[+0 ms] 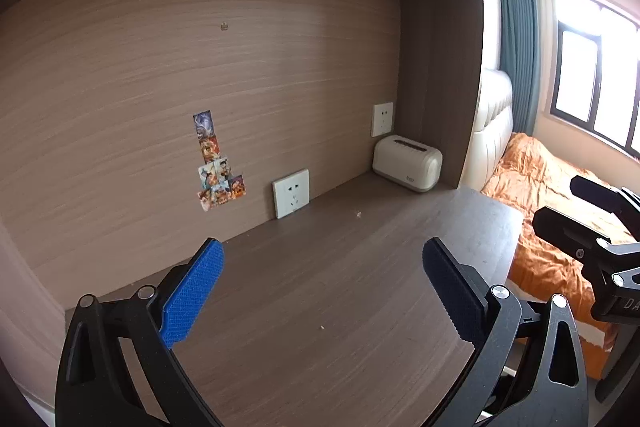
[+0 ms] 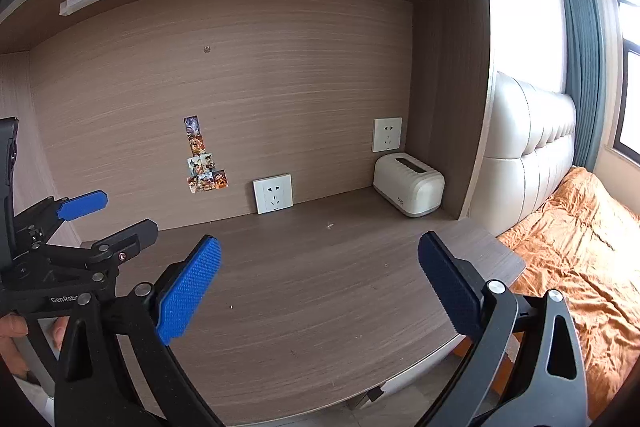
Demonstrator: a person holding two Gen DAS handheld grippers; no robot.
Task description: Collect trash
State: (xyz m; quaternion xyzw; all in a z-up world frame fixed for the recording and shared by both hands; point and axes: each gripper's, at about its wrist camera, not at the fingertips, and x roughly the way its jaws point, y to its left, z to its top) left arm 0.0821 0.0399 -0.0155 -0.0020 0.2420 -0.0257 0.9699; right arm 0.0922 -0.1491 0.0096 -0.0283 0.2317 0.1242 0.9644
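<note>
1. Two sets of tongs hover over a bare brown worktop (image 2: 320,287): our left tongs (image 1: 322,287) fill the bottom of the left wrist view and our right tongs (image 2: 320,287) the bottom of the right wrist view, each spread wide with nothing between the blue pads.

2. We hold both pairs level and pointed at the back wall, a stance that suits scanning the surface more than gripping.

3. Trash here is scant: a small pale scrap (image 2: 330,225) lies just above centre frame, near the back edge between the wall socket (image 2: 273,193) and the cream tissue box (image 2: 408,183). A tinier white fleck (image 2: 231,306) sits lower, near centre.

4. The same scrap (image 1: 358,214) shows right of centre in the left wrist view, well apart from both pairs of tongs.

5. No bin or bag appears in either view, so we cannot tell where collected trash goes.

6. A worktop this clear fits either a sweep nearly finished or one with only crumbs to lift; we judge no further.

7. Stickers (image 2: 202,159) stay stuck to the wall at left of centre, plainly decoration.

8. An orange bedspread (image 2: 580,259) fills the right edge.
</note>
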